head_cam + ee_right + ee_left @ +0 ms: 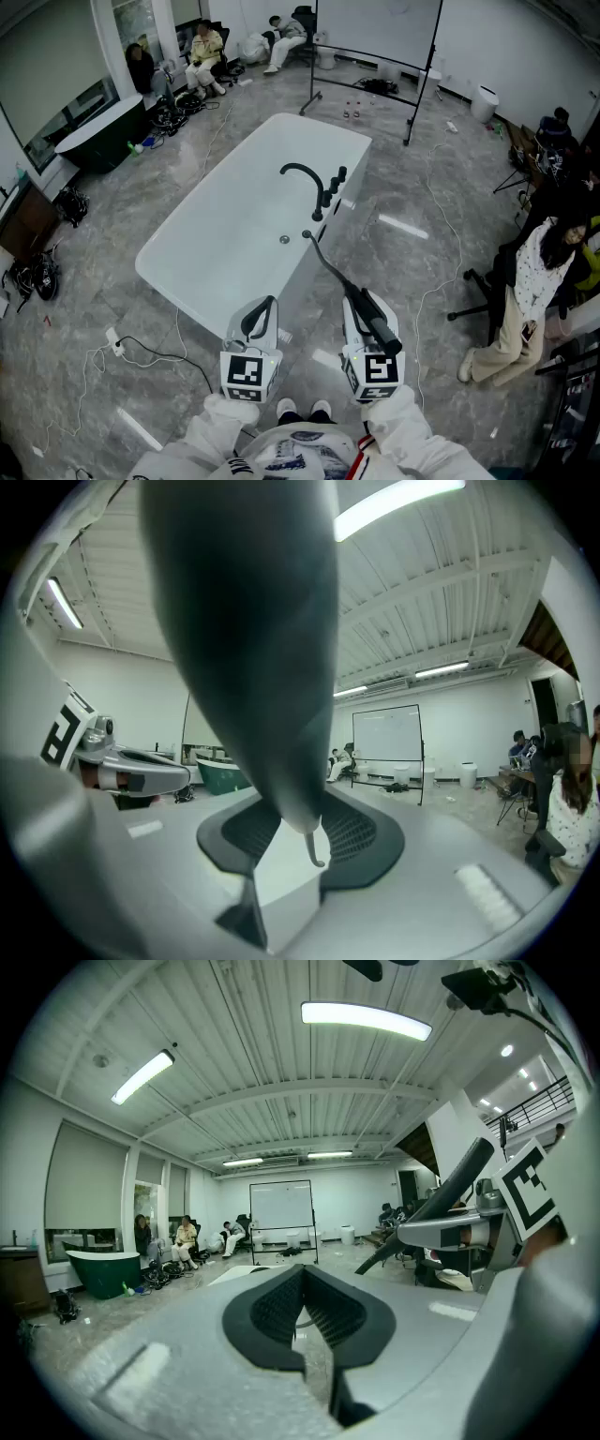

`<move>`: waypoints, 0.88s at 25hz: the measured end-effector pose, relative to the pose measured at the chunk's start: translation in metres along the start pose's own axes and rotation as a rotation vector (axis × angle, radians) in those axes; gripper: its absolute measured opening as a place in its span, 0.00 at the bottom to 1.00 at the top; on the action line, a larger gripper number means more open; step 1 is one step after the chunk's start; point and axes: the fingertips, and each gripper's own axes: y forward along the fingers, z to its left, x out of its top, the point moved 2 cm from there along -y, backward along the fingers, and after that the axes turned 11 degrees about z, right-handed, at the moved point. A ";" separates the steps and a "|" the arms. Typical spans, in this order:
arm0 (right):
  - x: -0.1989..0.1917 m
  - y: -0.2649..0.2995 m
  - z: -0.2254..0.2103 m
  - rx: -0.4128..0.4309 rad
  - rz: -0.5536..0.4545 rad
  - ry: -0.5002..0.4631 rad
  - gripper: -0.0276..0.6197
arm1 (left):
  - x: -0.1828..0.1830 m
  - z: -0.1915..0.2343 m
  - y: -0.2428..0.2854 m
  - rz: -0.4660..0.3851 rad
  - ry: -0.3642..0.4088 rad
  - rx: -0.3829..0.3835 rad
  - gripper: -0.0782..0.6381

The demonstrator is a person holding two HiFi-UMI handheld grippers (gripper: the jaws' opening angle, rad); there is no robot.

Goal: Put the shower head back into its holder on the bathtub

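**Q:** What's there, by count?

**Me:** Two hand-held grippers, both mine. One shower head [375, 328], one hose [328, 267], one white bathtub [220, 244], and one curved black faucet [307, 173] on its rim.

**Q:** And your grips?

**Me:** My right hand-held gripper [358, 300] is clamped on the shower head, near the tub's near end and well apart from the faucet. My left hand-held gripper [265, 305] is pinched together on nothing.

**Q:** What does each view add?

**Me:** Only the head view shows the whole tub and the hose running up to the rim by the faucet. The left gripper view shows the shower head side-on, and both gripper views show the ceiling lamps [366, 1019].
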 end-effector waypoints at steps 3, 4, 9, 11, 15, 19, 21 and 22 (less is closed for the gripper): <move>-0.001 -0.001 -0.001 0.002 0.001 -0.001 0.26 | 0.000 -0.002 0.000 0.004 0.002 0.001 0.10; -0.001 -0.001 -0.001 0.004 0.002 -0.002 0.26 | -0.001 -0.003 0.001 0.007 0.000 0.001 0.10; -0.003 -0.001 -0.006 0.017 -0.001 -0.002 0.26 | -0.003 -0.008 0.005 0.012 -0.006 0.008 0.10; -0.002 -0.001 -0.010 0.023 -0.008 -0.004 0.26 | -0.005 -0.012 0.007 0.019 -0.006 0.012 0.10; 0.001 0.001 -0.019 0.044 -0.023 -0.004 0.26 | -0.003 -0.020 0.012 0.023 -0.009 0.030 0.10; 0.000 0.002 -0.031 0.069 -0.029 -0.003 0.26 | 0.003 -0.029 0.019 0.020 -0.017 0.057 0.10; 0.000 0.005 -0.036 0.077 -0.033 -0.007 0.26 | 0.002 -0.034 0.023 0.020 -0.017 0.060 0.10; 0.001 0.006 -0.039 0.081 -0.034 -0.009 0.26 | 0.002 -0.036 0.025 0.019 -0.015 0.060 0.10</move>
